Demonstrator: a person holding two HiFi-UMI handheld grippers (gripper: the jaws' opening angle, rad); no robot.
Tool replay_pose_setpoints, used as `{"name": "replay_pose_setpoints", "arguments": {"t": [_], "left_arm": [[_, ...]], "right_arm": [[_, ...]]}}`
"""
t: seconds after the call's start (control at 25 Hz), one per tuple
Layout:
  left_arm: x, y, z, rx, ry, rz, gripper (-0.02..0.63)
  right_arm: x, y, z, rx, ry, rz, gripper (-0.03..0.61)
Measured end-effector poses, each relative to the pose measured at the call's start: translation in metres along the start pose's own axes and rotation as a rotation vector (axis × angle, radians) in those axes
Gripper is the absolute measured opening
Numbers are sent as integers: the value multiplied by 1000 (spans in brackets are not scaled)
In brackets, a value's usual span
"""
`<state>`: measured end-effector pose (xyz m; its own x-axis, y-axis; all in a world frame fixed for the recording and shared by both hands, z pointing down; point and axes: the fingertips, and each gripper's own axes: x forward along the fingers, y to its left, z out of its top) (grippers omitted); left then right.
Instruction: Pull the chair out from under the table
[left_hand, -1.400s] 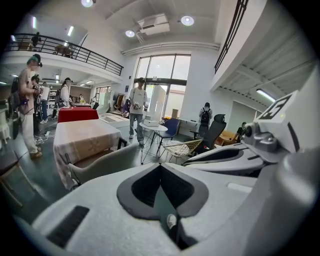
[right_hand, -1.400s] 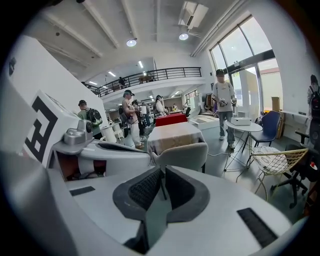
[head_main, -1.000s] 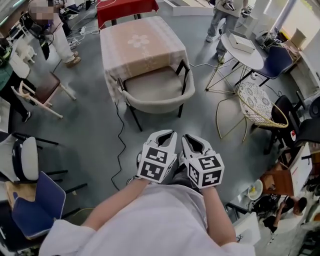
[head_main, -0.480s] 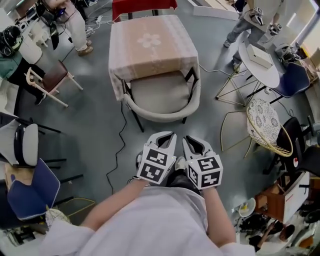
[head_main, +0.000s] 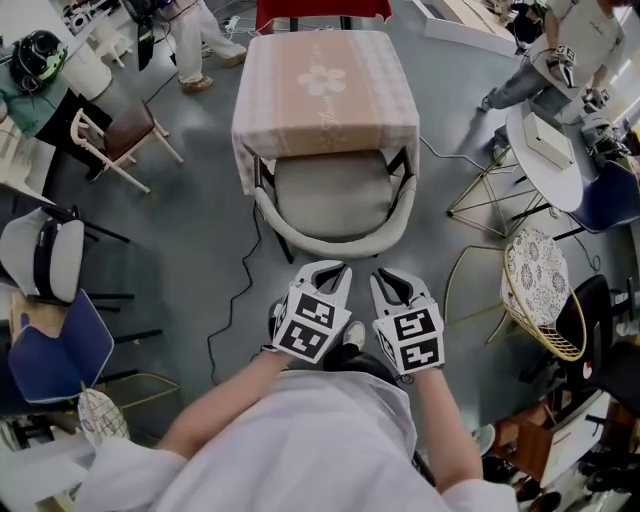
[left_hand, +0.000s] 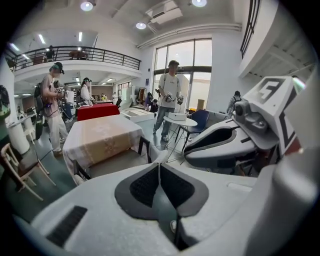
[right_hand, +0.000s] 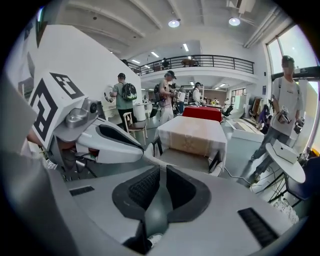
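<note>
A square table (head_main: 325, 90) under a beige cloth stands ahead. A cream chair (head_main: 335, 195) with a curved backrest and black legs is tucked partly under it, backrest toward me. Both grippers are held side by side just short of the backrest, touching nothing. My left gripper (head_main: 330, 270) is shut and empty, and so is my right gripper (head_main: 388, 278). The left gripper view shows its pads (left_hand: 145, 185) pressed together, with the table (left_hand: 102, 137) and chair (left_hand: 122, 162) beyond. In the right gripper view the chair (right_hand: 187, 160) lies straight ahead under the table (right_hand: 192, 134).
A black cable (head_main: 240, 290) trails over the grey floor left of the chair. A wooden chair (head_main: 125, 140) and a blue chair (head_main: 55, 345) stand at the left. A round white table (head_main: 545, 150) and a wire chair (head_main: 540, 290) stand at the right. People stand behind the table.
I have come closer to the chair with both grippers. The table and chair now sit nearer and more centred ahead. Both grippers stay shut.
</note>
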<state>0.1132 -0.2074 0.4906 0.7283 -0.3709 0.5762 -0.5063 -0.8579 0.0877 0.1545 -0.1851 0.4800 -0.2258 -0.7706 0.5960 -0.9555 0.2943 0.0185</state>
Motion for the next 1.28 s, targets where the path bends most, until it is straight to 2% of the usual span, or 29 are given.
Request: {"name": "replay_pose_setpoints", "arguments": {"t": [0.24, 0.48, 0.64, 0.92, 1.08, 1.28], "left_arm": [[17, 8, 2, 43, 11, 28, 12], [31, 14, -3, 92, 47, 13, 76], [37, 16, -7, 146, 76, -26, 102], [49, 21, -19, 342, 155, -63, 174], [58, 29, -24, 426, 189, -78, 194], [63, 34, -45, 563, 308, -130, 225]], "right_arm": [[17, -8, -3, -117, 48, 75, 6], [32, -16, -4, -289, 79, 136, 8], [43, -12, -9, -390, 120, 206, 72], [59, -11, -20, -637, 147, 267, 118], [71, -14, -23, -746, 157, 297, 137], [86, -19, -34, -890, 206, 340, 149]]}}
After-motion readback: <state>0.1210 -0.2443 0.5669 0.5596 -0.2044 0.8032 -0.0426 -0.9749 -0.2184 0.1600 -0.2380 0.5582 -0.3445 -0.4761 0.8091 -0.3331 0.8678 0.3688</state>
